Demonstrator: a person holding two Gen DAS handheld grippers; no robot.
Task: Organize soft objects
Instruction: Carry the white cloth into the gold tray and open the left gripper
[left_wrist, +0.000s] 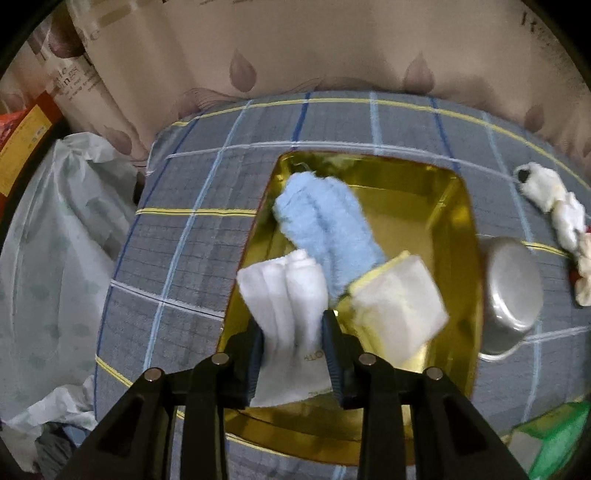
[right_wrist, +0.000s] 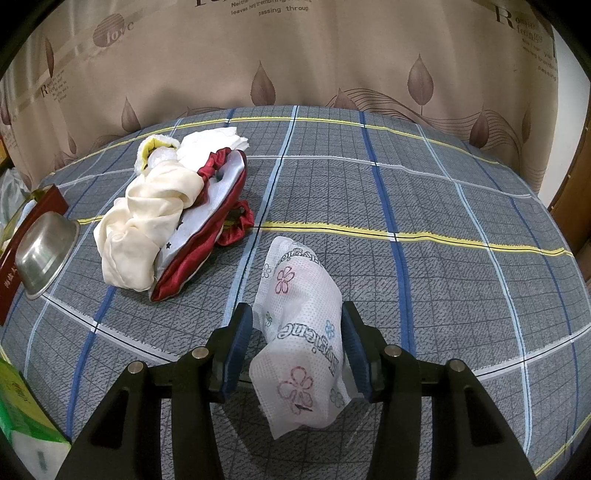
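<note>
Gripping a folded white cloth (left_wrist: 288, 314) between its pads, the left tool (left_wrist: 293, 354) holds it over the near end of a gold box (left_wrist: 465, 258) that sits on the bed (left_wrist: 177, 229). Just right of the cloth in the box lies a white-and-yellow sponge (left_wrist: 397, 302), and behind both a fluffy blue cloth (left_wrist: 325, 221) stretches toward the box's far end. A steel bowl (left_wrist: 513, 291) lies upside down against the box's right side.

The right tool (right_wrist: 297, 352) is closed on a white wipes pack (right_wrist: 303, 332) printed with flowers, near the bed's near edge. A green carton (right_wrist: 22, 421) stands at the near left corner. Farther left, a cream cloth (right_wrist: 147, 218) lies heaped on a red-and-silver bag (right_wrist: 210, 229), with white tissue (right_wrist: 214, 142) behind them toward the far edge. A leaf-print curtain (right_wrist: 295, 55) hangs beyond the bed.
</note>
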